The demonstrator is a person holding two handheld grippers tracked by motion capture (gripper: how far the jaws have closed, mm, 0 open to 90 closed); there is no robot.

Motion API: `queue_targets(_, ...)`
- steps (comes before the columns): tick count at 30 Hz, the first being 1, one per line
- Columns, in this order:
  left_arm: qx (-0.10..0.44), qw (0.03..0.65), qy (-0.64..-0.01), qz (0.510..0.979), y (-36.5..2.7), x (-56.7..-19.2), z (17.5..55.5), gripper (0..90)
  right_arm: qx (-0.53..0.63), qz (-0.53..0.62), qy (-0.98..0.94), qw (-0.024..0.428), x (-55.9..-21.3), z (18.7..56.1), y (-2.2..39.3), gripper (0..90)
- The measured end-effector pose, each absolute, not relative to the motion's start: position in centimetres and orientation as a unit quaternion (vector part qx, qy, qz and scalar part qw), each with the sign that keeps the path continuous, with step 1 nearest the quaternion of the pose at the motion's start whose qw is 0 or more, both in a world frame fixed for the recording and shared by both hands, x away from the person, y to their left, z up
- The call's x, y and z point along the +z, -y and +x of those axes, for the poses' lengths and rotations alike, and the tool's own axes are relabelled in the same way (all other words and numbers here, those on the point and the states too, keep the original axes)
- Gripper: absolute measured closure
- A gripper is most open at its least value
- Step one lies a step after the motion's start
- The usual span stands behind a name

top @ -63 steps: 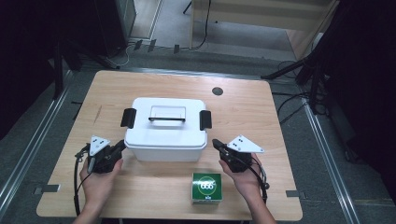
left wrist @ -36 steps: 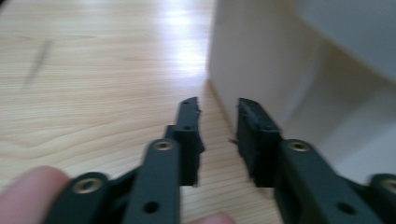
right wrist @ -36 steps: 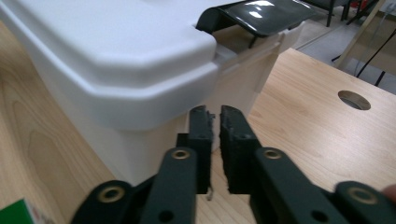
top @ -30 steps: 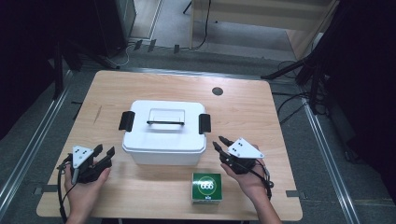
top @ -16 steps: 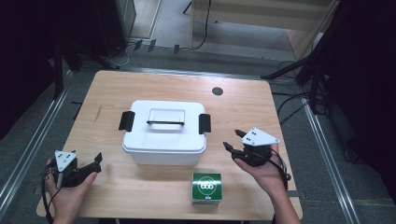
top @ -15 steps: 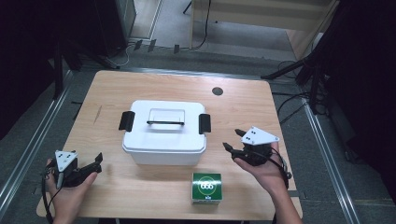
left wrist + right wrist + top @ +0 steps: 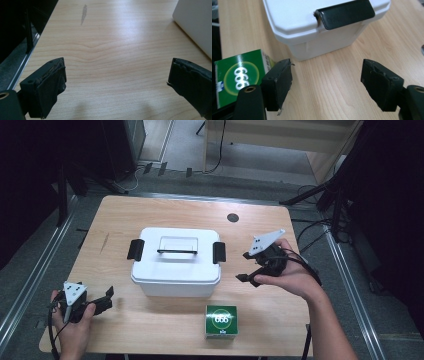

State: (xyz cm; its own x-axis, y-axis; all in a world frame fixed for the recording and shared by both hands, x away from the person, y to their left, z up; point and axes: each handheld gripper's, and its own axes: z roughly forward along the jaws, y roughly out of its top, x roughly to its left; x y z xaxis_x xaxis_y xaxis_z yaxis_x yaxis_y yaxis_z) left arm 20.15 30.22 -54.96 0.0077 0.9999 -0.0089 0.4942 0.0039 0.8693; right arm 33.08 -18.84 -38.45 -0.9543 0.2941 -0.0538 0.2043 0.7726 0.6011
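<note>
Green square carton (image 7: 221, 320) sits at the near edge; beyond it the white lidded plastic box (image 7: 176, 261) lies long side left-right. Right gripper (image 7: 248, 266), jaws apart, is nearer its black latch (image 7: 219, 252); left gripper (image 7: 107, 299), also spread, hangs back near-left.

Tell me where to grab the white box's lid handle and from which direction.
Probably take the thin dark handle at its middle, coming straight down from above. It lies flat in the recess on the white box lid, running side to side between the two black latches, so jaws set front and back of the bar should fit. Both grippers, left and right, are open.
</note>
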Motion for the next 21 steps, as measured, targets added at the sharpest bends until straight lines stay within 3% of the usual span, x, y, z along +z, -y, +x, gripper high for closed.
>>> queue_targets(5,0.36,0.349,-0.621,0.603,-30.2,-55.0,20.3,2.5,0.269,0.116,-0.955,0.048,-37.4,34.2,17.7,22.7)
queue_targets(12,0.364,0.35,-0.641,0.578,-30.4,-55.1,20.4,2.4,0.219,0.095,-0.97,0.053,-36.4,35.6,14.9,21.2)
queue_targets(21,0.347,0.345,-0.638,0.594,-30.3,-55.2,20.8,2.5,0.186,0.082,-0.978,0.056,-35.7,36.7,12.0,19.5)
